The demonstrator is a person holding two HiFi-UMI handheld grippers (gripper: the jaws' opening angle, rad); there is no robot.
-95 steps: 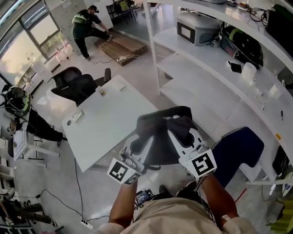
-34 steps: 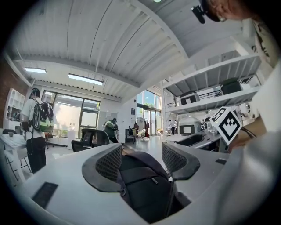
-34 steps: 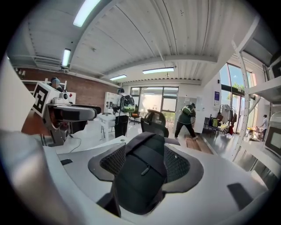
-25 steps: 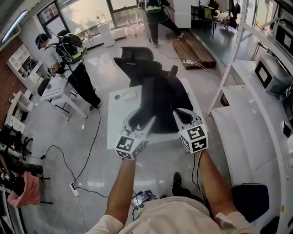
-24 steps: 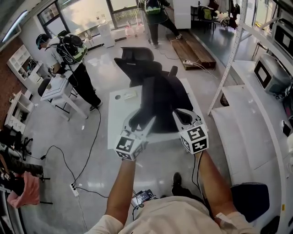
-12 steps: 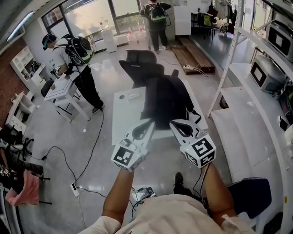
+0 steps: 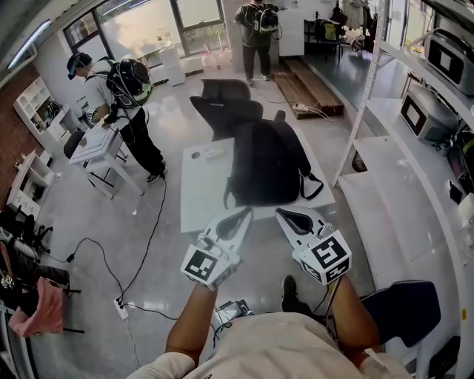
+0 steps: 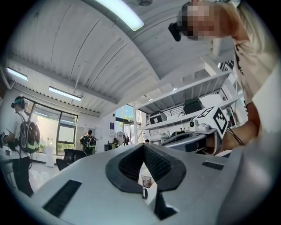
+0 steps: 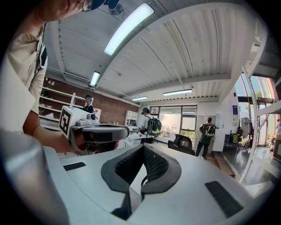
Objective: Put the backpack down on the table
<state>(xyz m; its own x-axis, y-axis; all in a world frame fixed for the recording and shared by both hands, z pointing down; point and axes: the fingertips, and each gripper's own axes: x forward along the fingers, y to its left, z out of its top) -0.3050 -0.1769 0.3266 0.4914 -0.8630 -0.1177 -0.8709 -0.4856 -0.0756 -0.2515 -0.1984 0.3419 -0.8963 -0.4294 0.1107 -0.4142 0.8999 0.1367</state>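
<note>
A black backpack (image 7: 265, 164) lies flat on the white table (image 7: 204, 194), one strap loop trailing off its right side. My left gripper (image 7: 245, 215) and right gripper (image 7: 284, 215) hover side by side just short of the table's near edge, clear of the backpack. In the left gripper view my left gripper (image 8: 144, 151) has its jaws together with nothing between them. The right gripper view shows my right gripper (image 9: 143, 154) likewise shut and empty. Neither gripper view shows the backpack.
A black office chair (image 7: 226, 105) stands at the table's far end, and a small white object (image 7: 215, 154) lies on the table's far left. White shelving (image 7: 385, 148) runs along the right. Two people (image 7: 127, 89) (image 7: 258, 21) stand beyond. A blue chair (image 7: 404, 311) is near right.
Both grippers have drawn back from the backpack's near end toward the person, and the left jaws have closed. The backpack now rests on the table by itself.
</note>
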